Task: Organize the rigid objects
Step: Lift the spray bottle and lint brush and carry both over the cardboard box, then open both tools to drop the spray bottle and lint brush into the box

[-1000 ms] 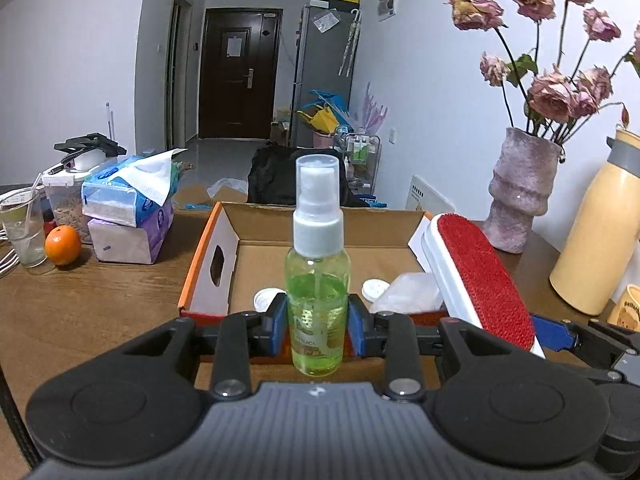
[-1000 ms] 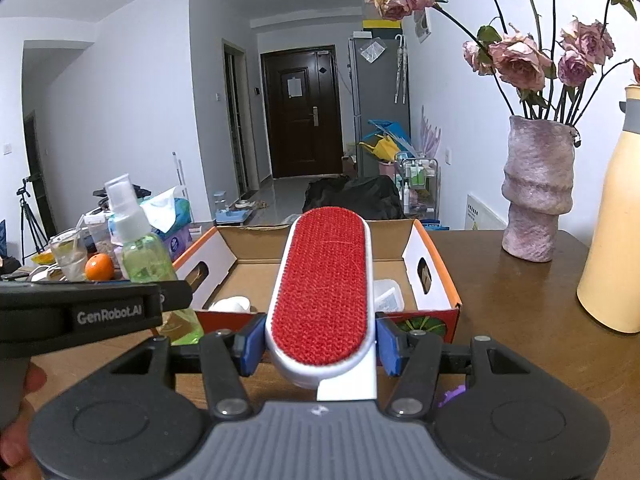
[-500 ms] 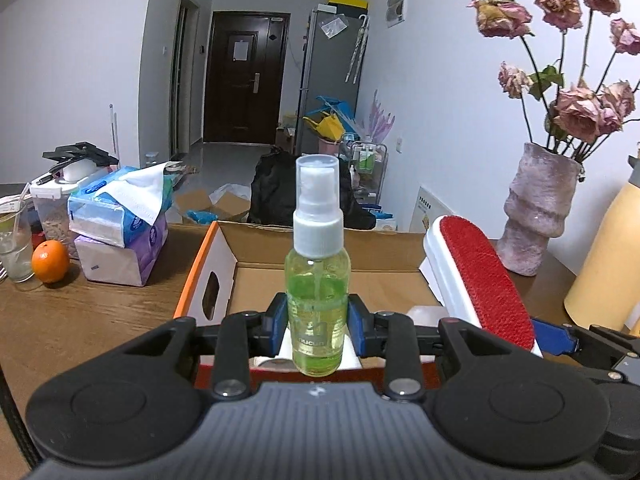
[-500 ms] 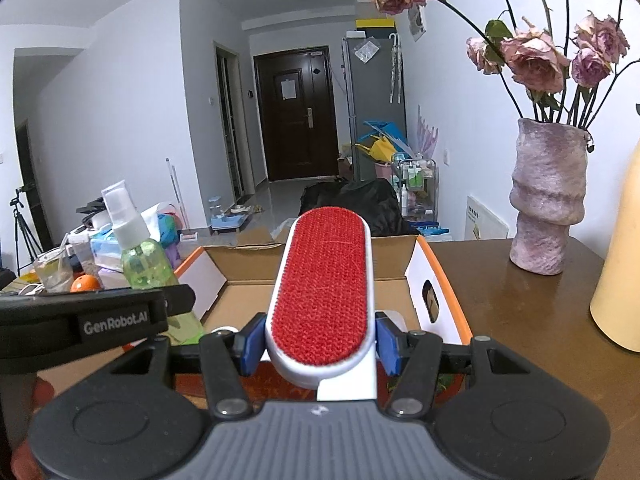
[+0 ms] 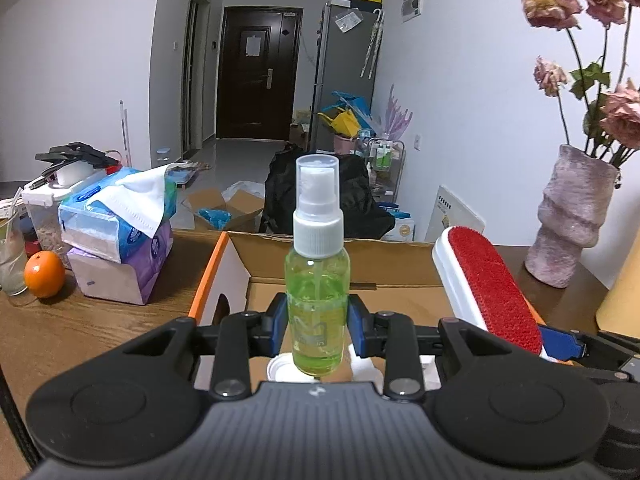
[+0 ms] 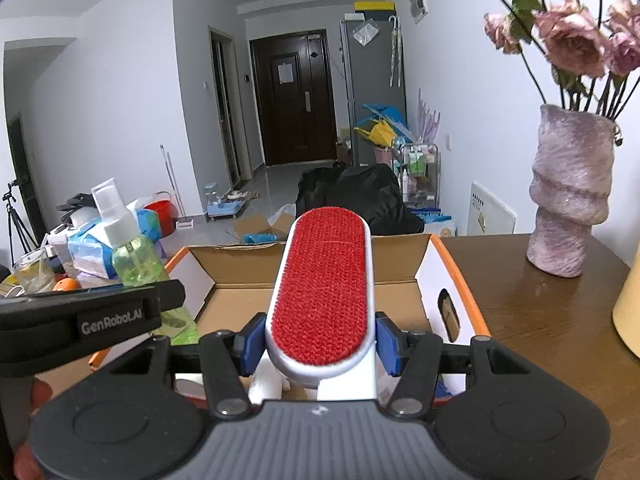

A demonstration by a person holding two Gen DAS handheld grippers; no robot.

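Wooden table [image 5: 100,320] in a lived-in room; dark door [image 5: 256,76] and grey fridge [image 5: 344,68] down the hallway beyond.

Left of the left gripper's fingers: orange [image 5: 44,274], stacked tissue packs [image 5: 120,236]. Left gripper [image 5: 316,326] was clamped on a green spray bottle [image 5: 316,304], held upright between its pads, bottle base over the near part of the open cardboard box [image 5: 224,264]. White lidded items lay on the box floor just below the fingers; kind unclear.

Right gripper [image 6: 320,344] was clamped on a red lint brush [image 6: 322,288], brush head reaching forward past the fingertips over the same box. Right of its fingers: purple vase [image 6: 568,196] with dried roses [image 6: 576,40], well apart; edge of a yellow jug at frame margin.

Progress, judged: some items already boxed; bottle and brush both carried above the box, not yet set down. Remaining: lower and release each into free floor space.
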